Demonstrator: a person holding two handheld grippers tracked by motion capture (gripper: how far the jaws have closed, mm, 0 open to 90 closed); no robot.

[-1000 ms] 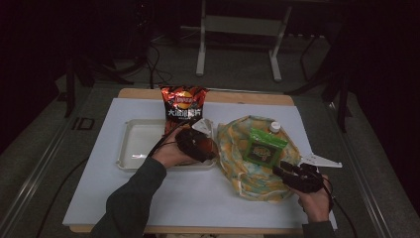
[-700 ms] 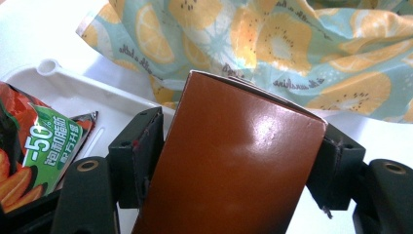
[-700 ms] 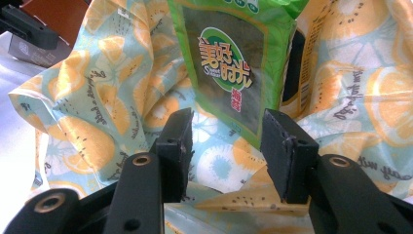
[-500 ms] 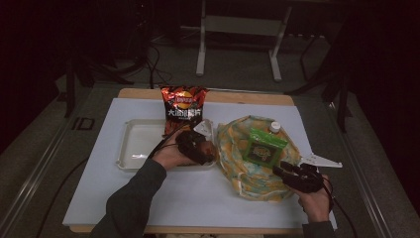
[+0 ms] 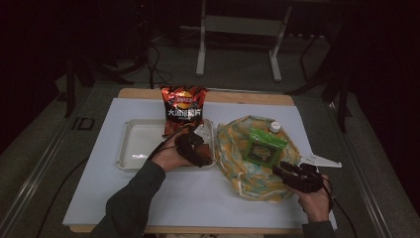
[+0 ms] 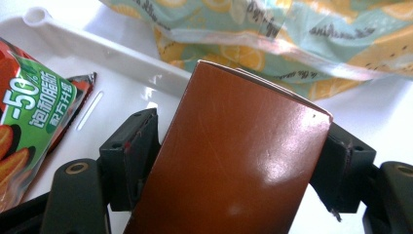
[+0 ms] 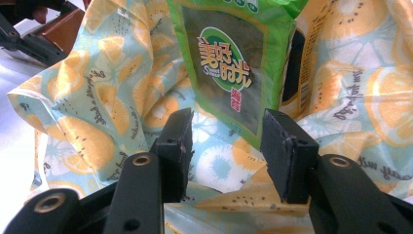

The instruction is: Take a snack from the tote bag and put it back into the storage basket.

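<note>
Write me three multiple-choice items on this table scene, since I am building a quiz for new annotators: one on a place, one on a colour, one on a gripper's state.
1. Where does the chips bag stand?
A. at the far edge of the white tray
B. inside the fruit-print bag
C. on the floor

2. What colour is the box between the left gripper's jaws?
A. blue
B. brown
C. white

3. How does the right gripper stand?
A. shut on the green packet
B. shut on the bag's cloth
C. open, jaws apart before the green packet

Key: 1 A, the high view shows the chips bag upright at the tray's far rim. 2 B, the left gripper view shows a glossy brown box clamped by both jaws. 3 C, the right gripper view shows a gap between the jaws with nothing gripped.
</note>
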